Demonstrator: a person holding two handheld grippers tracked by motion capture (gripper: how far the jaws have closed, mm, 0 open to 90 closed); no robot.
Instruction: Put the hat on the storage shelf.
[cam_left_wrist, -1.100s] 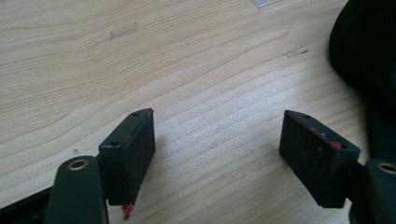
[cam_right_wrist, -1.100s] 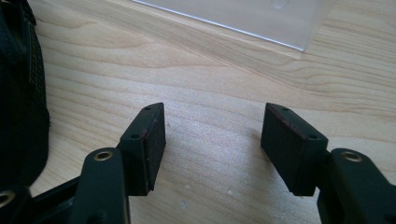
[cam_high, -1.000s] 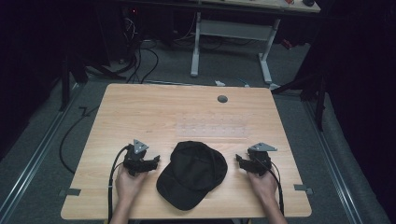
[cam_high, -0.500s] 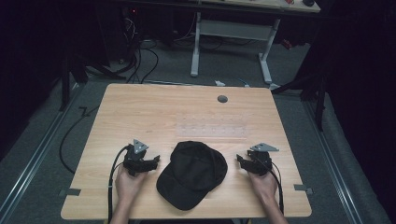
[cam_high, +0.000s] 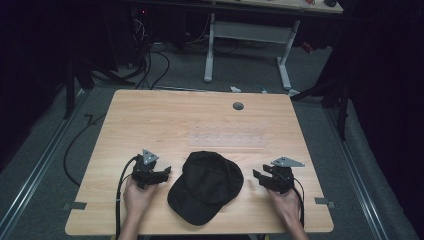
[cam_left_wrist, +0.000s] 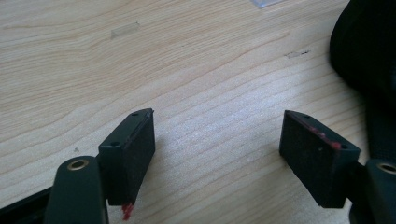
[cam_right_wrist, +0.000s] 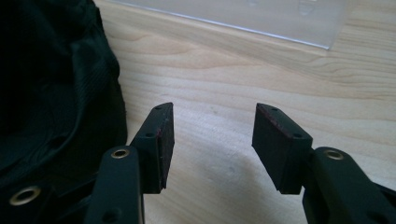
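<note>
Black cap (cam_high: 206, 186) betw. 2 claws, brim prob. near-side, detail lost.

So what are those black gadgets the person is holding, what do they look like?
Each is a black handheld gripper, left gripper and right gripper, with two blocky black jaws, brass-ringed screw holes, reddish smears on the pads, a grey three-cornered plate on top and a trailing black cable. No sleeves are visible.

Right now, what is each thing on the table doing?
Cap: lying flat on the table, crown up, nobody holding it.
Left gripper: open, nothing between its jaws, beside the cap.
Right gripper: open, jaws just been closing, nothing between them.
Clear plastic sheet: lying flat behind the cap.
</note>
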